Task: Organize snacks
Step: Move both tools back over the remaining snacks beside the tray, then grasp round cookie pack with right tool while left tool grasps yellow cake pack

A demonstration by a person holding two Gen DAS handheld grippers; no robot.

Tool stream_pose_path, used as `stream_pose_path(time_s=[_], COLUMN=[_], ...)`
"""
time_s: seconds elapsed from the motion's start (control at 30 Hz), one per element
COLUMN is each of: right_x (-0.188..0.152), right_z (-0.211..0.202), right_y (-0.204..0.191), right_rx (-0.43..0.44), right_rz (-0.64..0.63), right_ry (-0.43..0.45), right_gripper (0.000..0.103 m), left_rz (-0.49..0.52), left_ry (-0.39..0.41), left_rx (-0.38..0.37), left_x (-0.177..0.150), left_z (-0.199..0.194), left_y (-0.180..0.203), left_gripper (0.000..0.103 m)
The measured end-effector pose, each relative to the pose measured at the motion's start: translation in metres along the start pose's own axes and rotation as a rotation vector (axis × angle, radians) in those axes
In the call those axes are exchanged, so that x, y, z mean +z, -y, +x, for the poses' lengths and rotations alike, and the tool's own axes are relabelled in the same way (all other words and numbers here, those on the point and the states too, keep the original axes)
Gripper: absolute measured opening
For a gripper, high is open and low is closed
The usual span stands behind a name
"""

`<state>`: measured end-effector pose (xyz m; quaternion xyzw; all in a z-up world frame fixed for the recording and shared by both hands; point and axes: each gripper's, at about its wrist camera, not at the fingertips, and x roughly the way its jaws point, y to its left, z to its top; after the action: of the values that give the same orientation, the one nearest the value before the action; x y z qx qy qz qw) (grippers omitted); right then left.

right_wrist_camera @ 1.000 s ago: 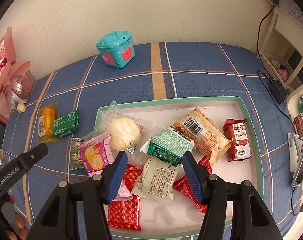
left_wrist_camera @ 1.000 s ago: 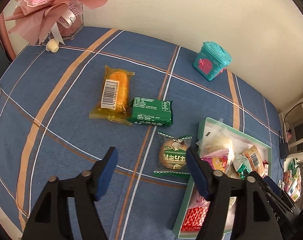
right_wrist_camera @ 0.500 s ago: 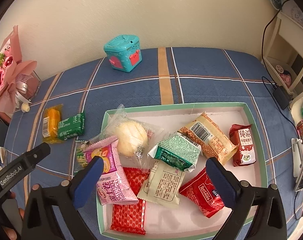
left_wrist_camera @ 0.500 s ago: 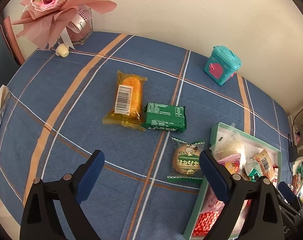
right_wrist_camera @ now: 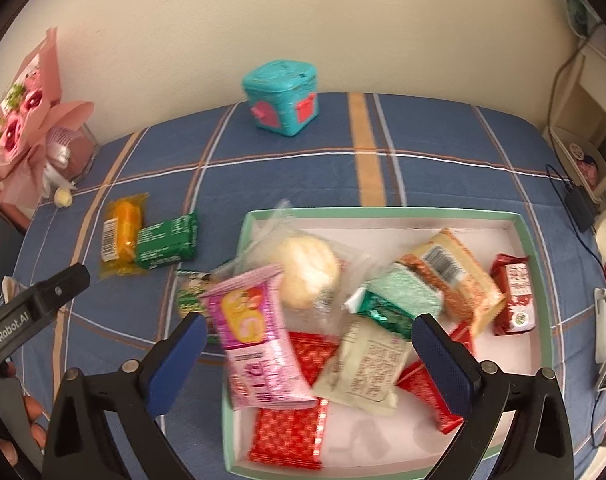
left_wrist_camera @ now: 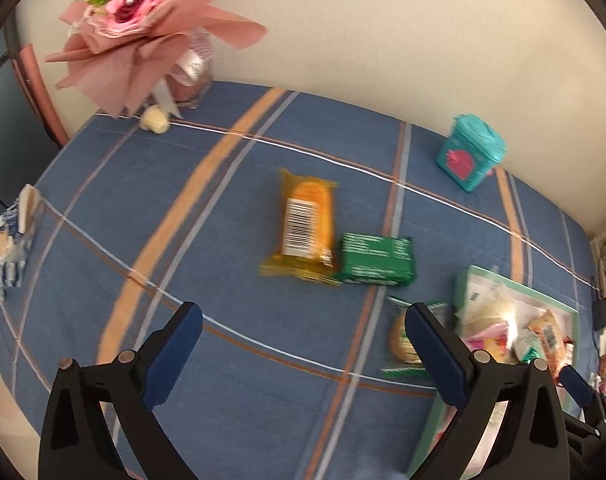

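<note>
My left gripper (left_wrist_camera: pixel 303 312) hovers over the blue plaid cloth, its jaws opening with nothing between them. Beyond it lie an orange snack pack (left_wrist_camera: pixel 307 224), a green pack (left_wrist_camera: pixel 377 260) touching it, and a round cookie pack (left_wrist_camera: pixel 403 344) partly hidden by the right finger. My right gripper (right_wrist_camera: pixel 307 326) stands open and empty above the green-rimmed tray (right_wrist_camera: pixel 383 212). The tray holds several snacks: a pink packet (right_wrist_camera: pixel 255 332) lying over its left rim, a wrapped bun (right_wrist_camera: pixel 307 268), a cream packet (right_wrist_camera: pixel 363 368), a green foil pack (right_wrist_camera: pixel 395 300) and red packs (right_wrist_camera: pixel 291 436).
A teal box (right_wrist_camera: pixel 281 100) stands near the wall. A pink bouquet (left_wrist_camera: pixel 143 20) fills the far left corner with a small cream object (left_wrist_camera: pixel 155 124) beside it. A blue-white packet (left_wrist_camera: pixel 13 236) lies at the table's left edge. Shelves and cables (right_wrist_camera: pixel 575 200) stand right of the table.
Both grippers have opened wide. Both views have pulled back, so the snacks, the tray and the bouquet sit farther into each picture. No snack has moved.
</note>
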<state>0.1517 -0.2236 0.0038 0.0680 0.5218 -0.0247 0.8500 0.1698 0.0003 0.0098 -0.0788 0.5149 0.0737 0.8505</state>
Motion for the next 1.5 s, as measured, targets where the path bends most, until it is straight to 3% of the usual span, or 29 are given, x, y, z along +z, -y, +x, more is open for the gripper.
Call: stream_pose_path(time_s=[0.3, 0.53, 0.7, 1.07, 1.33, 1.5], right_x=[-0.003, -0.011, -0.012, -0.007, -0.003, -0.004], right_z=[0.008, 0.031, 0.051, 0.081, 0.087, 0.093], right_y=[-0.062, -0.103, -0.109, -0.102, -0.106, -0.109], right_rx=[0.152, 0.199, 0.178, 0.054, -0.015, -0.01], right_rz=[-0.044, -0.11, -0.114, -0.098, -0.123, -0.133], right_ry=[-0.005, -0.049, -0.096, -0.138, -0.131, -0.146], right_gripper=[0.103, 0.103, 0.102, 0.08, 0.072, 0.068], left_rz=[-0.039, -0.082, -0.086, -0.095, -0.117, -0.122], left_ry=[0.025, -0.026, -0.04, -0.1, -0.114, -0.113], left_rx=[0.128, 0.112, 0.08, 0.018, 0.001, 0.001], left_x=[0.01, 0.011, 0.012, 0.014, 0.017, 0.018], left_z=[-0.002, 0.016, 0.023, 0.051, 0.064, 0.067], left_y=[-0.05, -0.069, -0.068, -0.061, -0.062, -0.064], left_gripper=[0.101, 0.101, 0.101, 0.101, 0.101, 0.101])
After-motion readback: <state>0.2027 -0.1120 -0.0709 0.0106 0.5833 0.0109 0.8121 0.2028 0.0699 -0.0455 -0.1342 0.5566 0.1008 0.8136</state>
